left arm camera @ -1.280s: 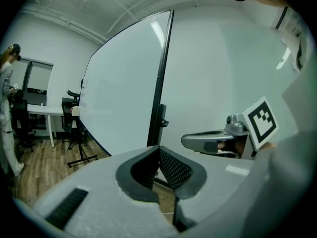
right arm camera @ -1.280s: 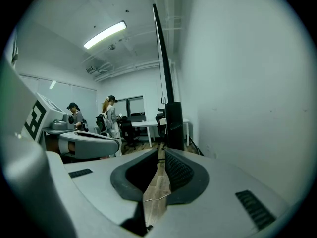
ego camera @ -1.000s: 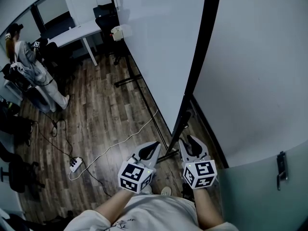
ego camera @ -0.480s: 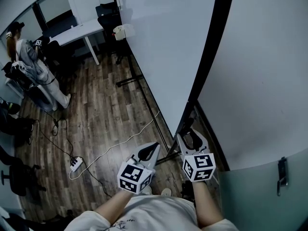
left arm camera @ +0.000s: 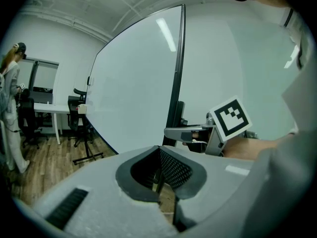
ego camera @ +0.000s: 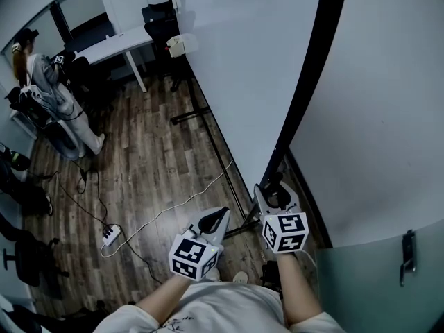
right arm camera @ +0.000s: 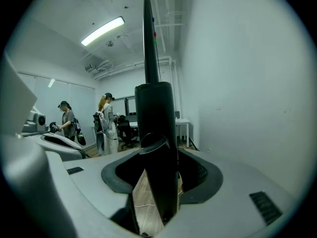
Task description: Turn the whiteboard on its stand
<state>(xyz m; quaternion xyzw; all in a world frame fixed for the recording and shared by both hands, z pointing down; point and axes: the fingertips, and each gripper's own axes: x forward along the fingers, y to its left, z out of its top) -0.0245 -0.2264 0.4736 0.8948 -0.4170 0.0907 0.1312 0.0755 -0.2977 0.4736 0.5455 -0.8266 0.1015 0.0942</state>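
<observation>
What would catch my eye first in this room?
The big whiteboard dominates, seen almost edge-on and running up the middle of the head view. At its near end the right gripper has the board's black frame standing between its jaws, which have just been opening. Far off at the left a person stands near a white desk.

Whiteboard (ego camera: 243,61) runs edge-on up the middle, wall (ego camera: 388,116) on its right. Stand post (right arm camera: 157,157) sits between the right gripper (ego camera: 275,186) jaws, left gripper (ego camera: 216,219) just left, desk (ego camera: 114,45) way back left.
</observation>
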